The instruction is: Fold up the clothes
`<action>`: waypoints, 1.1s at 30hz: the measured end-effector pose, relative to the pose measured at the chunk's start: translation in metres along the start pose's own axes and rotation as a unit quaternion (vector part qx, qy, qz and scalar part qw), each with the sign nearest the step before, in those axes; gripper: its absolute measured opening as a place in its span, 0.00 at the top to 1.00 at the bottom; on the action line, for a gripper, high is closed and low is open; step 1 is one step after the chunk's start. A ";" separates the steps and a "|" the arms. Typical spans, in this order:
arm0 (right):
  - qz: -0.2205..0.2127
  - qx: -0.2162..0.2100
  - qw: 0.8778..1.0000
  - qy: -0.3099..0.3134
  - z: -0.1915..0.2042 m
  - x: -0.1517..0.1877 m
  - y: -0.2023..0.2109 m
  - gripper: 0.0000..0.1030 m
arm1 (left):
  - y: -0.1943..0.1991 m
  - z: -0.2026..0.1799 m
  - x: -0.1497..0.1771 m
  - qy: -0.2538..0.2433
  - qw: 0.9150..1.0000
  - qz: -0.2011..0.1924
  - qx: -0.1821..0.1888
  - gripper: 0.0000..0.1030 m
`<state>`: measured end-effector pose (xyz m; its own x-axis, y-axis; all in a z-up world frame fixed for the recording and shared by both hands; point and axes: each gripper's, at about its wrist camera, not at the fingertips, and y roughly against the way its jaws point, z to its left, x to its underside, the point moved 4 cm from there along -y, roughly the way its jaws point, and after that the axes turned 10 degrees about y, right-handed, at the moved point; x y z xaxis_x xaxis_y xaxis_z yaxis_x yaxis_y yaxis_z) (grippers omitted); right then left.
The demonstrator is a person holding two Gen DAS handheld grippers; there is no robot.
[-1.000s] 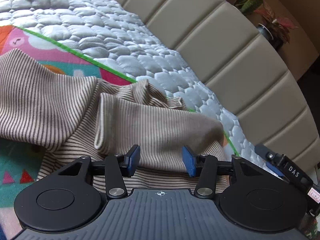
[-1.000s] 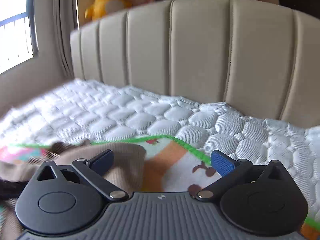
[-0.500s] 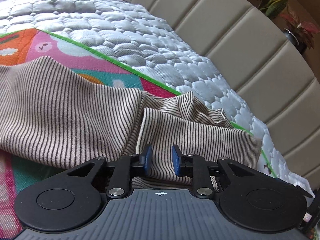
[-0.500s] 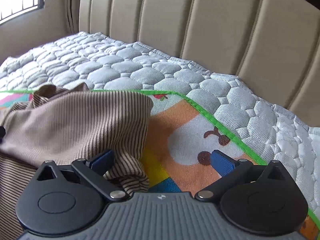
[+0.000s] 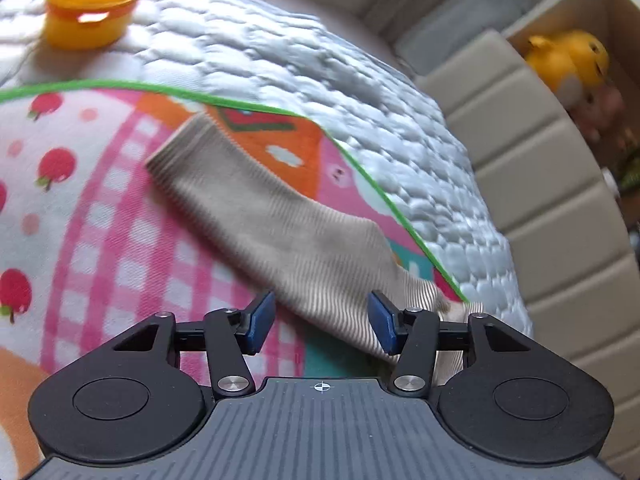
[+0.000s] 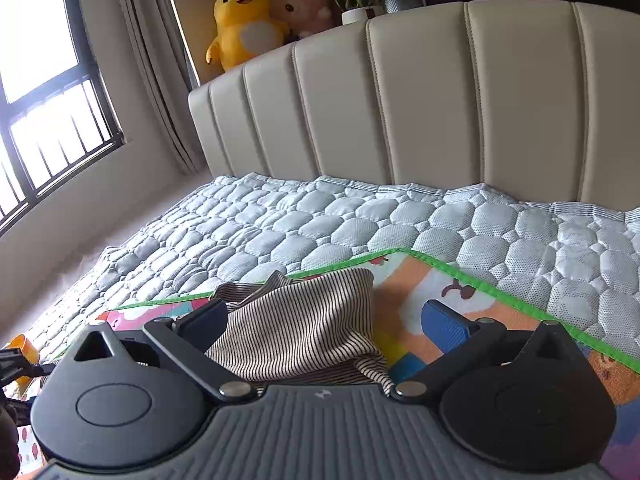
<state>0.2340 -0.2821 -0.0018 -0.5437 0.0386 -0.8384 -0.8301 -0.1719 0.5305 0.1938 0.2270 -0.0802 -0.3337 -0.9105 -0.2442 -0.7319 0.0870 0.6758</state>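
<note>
A beige top with thin dark stripes lies on a colourful play mat [image 5: 100, 216] on the bed. In the left wrist view one sleeve [image 5: 280, 216] stretches flat away from me, cuff at the far end. My left gripper [image 5: 322, 320] is open above the near end of that sleeve, holding nothing. In the right wrist view a bunched part of the top [image 6: 304, 328] lies between the fingers of my right gripper [image 6: 328, 324], which is wide open and above the cloth.
A quilted pale mattress pad [image 6: 360, 216] surrounds the mat. A padded headboard [image 6: 440, 100] stands behind, with plush toys [image 6: 240, 24] and plants on a ledge. An orange cup [image 5: 92, 8] sits on the quilt far left.
My left gripper was nearly shut on the cloth half a second ago; it has opened and swung left toward the sleeve. My right gripper stayed open and tilted up.
</note>
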 end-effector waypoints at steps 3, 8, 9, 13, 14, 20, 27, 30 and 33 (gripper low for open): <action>0.006 0.012 1.000 0.002 -0.004 0.006 -0.010 0.00 | -0.001 0.017 -0.016 0.077 0.996 -0.032 0.006 0.47; 0.032 0.016 0.998 -0.050 -0.025 0.018 -0.028 0.00 | -0.026 0.033 -0.024 0.091 0.993 -0.050 -0.056 0.52; 0.034 0.013 0.997 -0.065 -0.030 0.019 -0.030 0.00 | -0.032 0.039 -0.026 0.101 0.991 -0.050 -0.066 0.56; 0.041 0.014 0.993 -0.107 -0.046 0.023 -0.038 0.00 | -0.050 0.045 -0.035 0.104 0.989 -0.060 -0.086 0.64; 0.043 0.017 0.993 -0.111 -0.049 0.024 -0.040 0.00 | -0.053 0.039 -0.038 0.083 0.990 -0.067 -0.096 0.64; 0.031 0.038 0.989 -0.141 -0.073 0.018 -0.039 0.00 | -0.049 -0.025 -0.025 -0.107 0.978 -0.115 -0.135 0.92; 0.009 0.039 0.980 -0.193 -0.100 0.010 -0.026 0.00 | -0.006 -0.161 0.039 -0.287 0.946 -0.144 -0.045 0.92; -0.002 0.037 0.977 -0.209 -0.111 0.006 -0.019 0.00 | 0.001 -0.214 0.078 -0.321 0.939 -0.119 0.008 0.92; -0.017 0.041 0.973 -0.226 -0.126 0.002 -0.010 0.00 | -0.002 -0.254 0.118 -0.348 0.932 -0.094 0.045 0.92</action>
<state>0.2567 -0.4043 -0.0250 -0.4992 0.4753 -0.7246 -0.8457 -0.0848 0.5269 0.3070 0.0164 0.0661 -0.4753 -0.4336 -0.7655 -0.8529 0.0137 0.5218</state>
